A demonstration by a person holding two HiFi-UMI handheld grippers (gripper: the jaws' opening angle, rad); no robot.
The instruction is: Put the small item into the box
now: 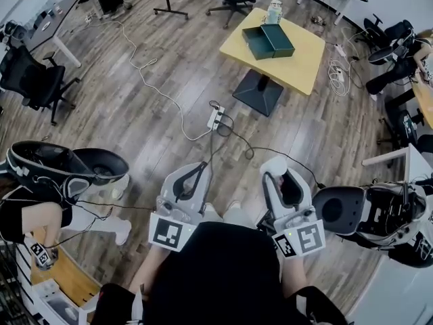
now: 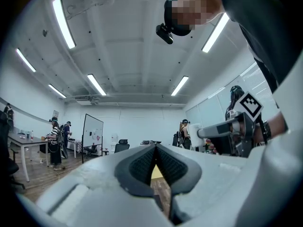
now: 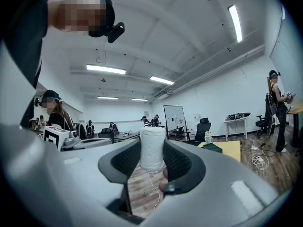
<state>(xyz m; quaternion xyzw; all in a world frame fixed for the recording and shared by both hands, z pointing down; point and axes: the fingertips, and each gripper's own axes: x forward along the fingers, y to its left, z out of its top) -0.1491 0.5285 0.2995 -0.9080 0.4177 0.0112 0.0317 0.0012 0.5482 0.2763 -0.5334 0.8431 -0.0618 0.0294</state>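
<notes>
My right gripper (image 1: 275, 170) is shut on a small white cylindrical item (image 3: 152, 148), which stands upright between its pads (image 3: 176, 162) and shows as a white lump (image 1: 273, 166) at the jaw tips in the head view. My left gripper (image 1: 197, 171) is shut with nothing between its tips (image 2: 155, 148). Both are held low in front of my body, over the wooden floor. The dark green box (image 1: 268, 40) lies with its lid open on the yellow table (image 1: 301, 59), far ahead of both grippers. A small pale bottle (image 1: 273, 12) stands at the table's far edge.
A white power strip (image 1: 215, 118) and trailing cables (image 1: 157, 80) lie on the floor between me and the table. Black office chairs (image 1: 32, 78) stand at the left and at the back. Other people with gear sit close at my left (image 1: 54, 175) and right (image 1: 379, 212).
</notes>
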